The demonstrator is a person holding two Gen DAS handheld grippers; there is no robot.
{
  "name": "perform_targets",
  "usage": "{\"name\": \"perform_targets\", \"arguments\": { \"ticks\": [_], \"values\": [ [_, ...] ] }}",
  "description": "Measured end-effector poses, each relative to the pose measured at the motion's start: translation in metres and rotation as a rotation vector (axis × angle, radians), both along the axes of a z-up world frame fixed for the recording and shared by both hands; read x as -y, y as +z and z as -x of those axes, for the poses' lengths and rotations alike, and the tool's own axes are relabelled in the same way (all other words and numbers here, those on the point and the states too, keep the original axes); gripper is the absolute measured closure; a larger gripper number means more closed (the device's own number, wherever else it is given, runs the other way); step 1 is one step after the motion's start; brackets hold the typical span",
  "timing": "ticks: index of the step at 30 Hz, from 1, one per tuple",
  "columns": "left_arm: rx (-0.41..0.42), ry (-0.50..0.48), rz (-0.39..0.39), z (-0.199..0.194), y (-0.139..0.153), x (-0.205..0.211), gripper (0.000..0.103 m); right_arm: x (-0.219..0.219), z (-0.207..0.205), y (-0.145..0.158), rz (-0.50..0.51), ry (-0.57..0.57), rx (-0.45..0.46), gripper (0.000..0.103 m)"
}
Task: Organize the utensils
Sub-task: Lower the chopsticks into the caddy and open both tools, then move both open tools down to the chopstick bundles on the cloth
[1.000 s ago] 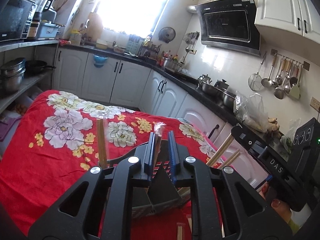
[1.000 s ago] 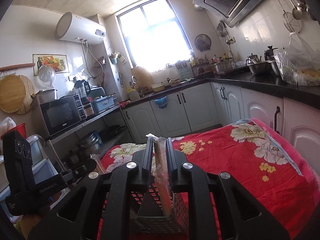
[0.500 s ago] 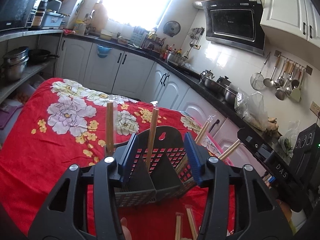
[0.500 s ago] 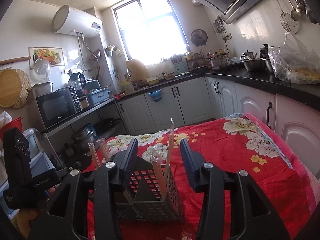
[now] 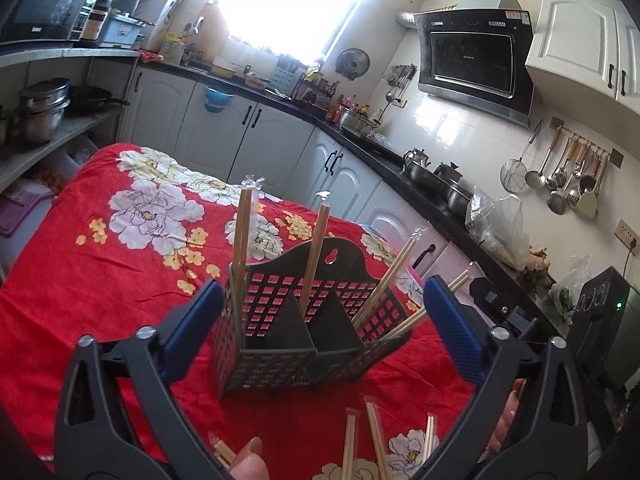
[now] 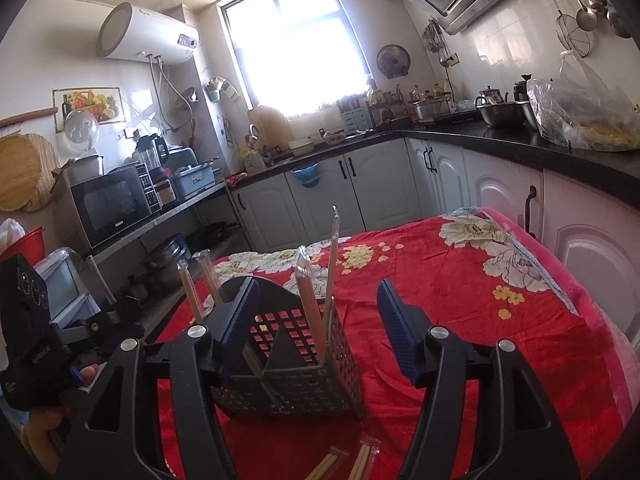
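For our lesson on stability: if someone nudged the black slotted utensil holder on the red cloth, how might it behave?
The utensil holder looks like thin perforated plastic, so probably light and easily slid. Tall wrapped chopsticks stand well above its rim, so a push might tip it. The wrinkled cloth may snag it.

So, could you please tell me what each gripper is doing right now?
Left gripper: opening, empty, astride the dark slotted plastic utensil caddy.
Right gripper: opening, holding nothing.
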State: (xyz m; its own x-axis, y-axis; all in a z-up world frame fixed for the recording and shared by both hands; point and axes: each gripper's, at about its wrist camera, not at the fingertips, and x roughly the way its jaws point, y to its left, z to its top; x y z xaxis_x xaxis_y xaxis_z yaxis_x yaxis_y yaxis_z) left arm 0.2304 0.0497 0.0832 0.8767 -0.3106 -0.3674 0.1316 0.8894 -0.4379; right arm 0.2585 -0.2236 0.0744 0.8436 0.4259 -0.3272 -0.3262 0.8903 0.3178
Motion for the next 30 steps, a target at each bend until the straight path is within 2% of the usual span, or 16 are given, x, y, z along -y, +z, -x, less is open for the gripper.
{"name": "perform_targets", "arguments": {
  "ticks": [10, 30],
  "values": [
    [-0.006, 0.012, 0.014, 0.014, -0.005, -0.005, 0.01, -0.002, 0.016, -0.01, 0.019, 0.01, -0.018, 0.035],
    [-0.057, 0.004, 0.023, 0.035, -0.026, -0.008, 0.01, 0.003, 0.038, -0.03, 0.066, 0.024, -0.083, 0.035]
  ]
}}
